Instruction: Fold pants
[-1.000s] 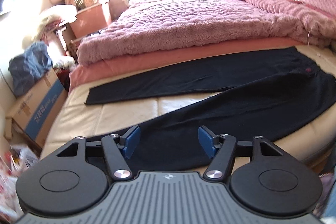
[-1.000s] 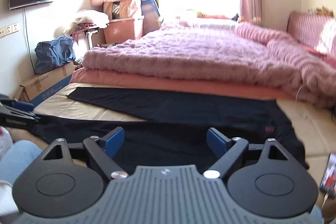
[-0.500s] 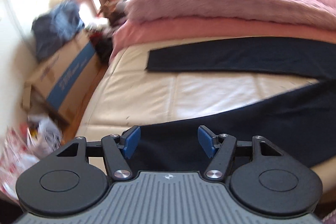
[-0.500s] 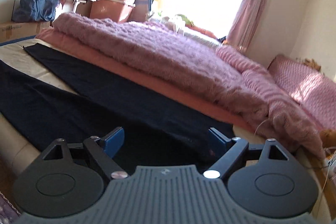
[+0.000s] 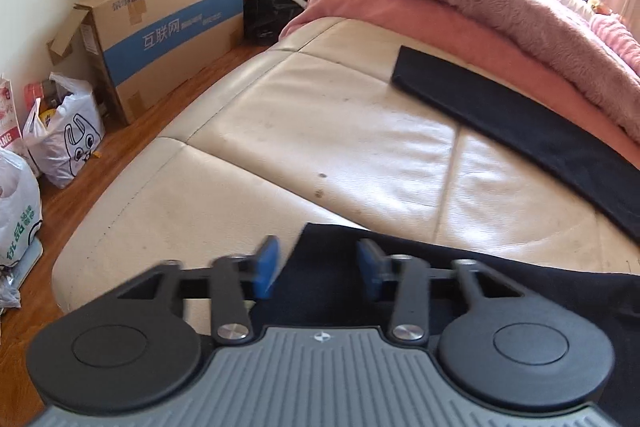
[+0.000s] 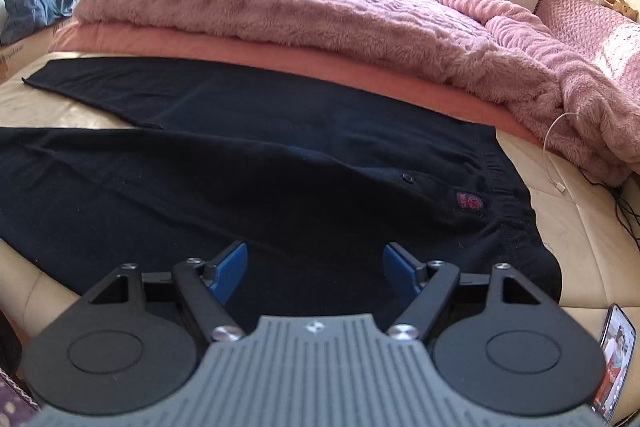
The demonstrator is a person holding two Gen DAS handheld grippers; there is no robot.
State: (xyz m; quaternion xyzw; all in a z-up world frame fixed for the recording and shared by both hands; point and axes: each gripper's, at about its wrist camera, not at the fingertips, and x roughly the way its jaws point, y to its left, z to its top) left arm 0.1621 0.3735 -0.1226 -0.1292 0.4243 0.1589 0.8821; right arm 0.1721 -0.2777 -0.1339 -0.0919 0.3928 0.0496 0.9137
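the pants (image 6: pixel 248 163) lie flat on the cream bed (image 5: pixel 328 131), black, spread in a v. their long axis runs across the right wrist view: waistband (image 6: pixel 500 187) at the right, with a small red logo (image 6: pixel 469 202) and a button (image 6: pixel 408 177) beside it, and both legs pointing away to the left. the far leg (image 5: pixel 516 125) lies along the edge of the pink blanket (image 6: pixel 320 7), its hem ending on bare mattress. the near leg (image 5: pixel 500 279) runs along the front edge of the bed, and its hem end lies under the left hand-held gripper (image 5: pixel 316 269).

the left hand-held gripper is tilted down over that hem; its jaws are closing, with the corner of the cloth between the blue pads (image 5: pixel 266 265), which have not yet met the fabric, as far as the blur allows.

the right hand-held gripper (image 6: pixel 314 269) hangs over the seat of the pants near the waistband, its jaws wide apart and closing slowly, with cloth below them and nothing pinched.

a box (image 5: pixel 160 27) and bags (image 5: pixel 66 131) stand on the floor left of the bed. a phone (image 6: pixel 614 359) lies at the bed's right front corner.
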